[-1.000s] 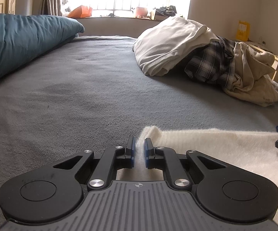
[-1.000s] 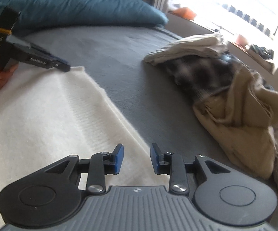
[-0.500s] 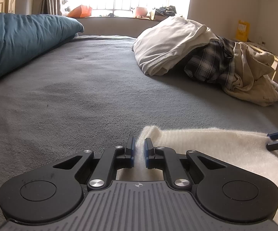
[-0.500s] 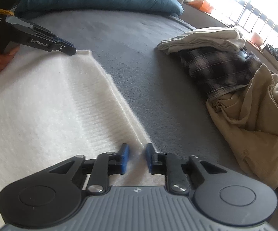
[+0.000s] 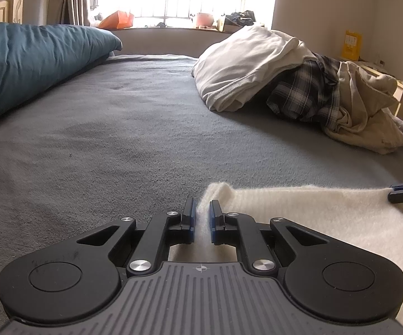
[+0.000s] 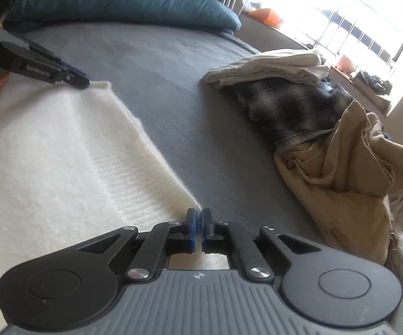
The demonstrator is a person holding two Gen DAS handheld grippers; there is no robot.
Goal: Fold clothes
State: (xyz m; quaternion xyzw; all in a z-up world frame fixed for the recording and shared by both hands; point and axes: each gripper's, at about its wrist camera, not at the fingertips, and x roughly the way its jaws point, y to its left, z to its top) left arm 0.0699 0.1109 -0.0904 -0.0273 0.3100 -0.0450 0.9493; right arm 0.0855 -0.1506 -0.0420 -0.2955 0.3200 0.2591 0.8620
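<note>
Hand-held gripper pair, left and right, pinch corners of a fluffy white knitted garment on the grey bed; an even, taut lift should fold it cleanly.

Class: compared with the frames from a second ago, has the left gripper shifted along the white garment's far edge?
No. The left gripper grips the same corner of the white garment, with the grey bedspread framed identically.

Left hand-held gripper: black linkage arms, round black pivot housings, silver screw heads, blue pads, ribbed grey body, small crosshair mark. Right hand-held gripper: same build. In right view, left unit shows white lettering, yellow band.
</note>
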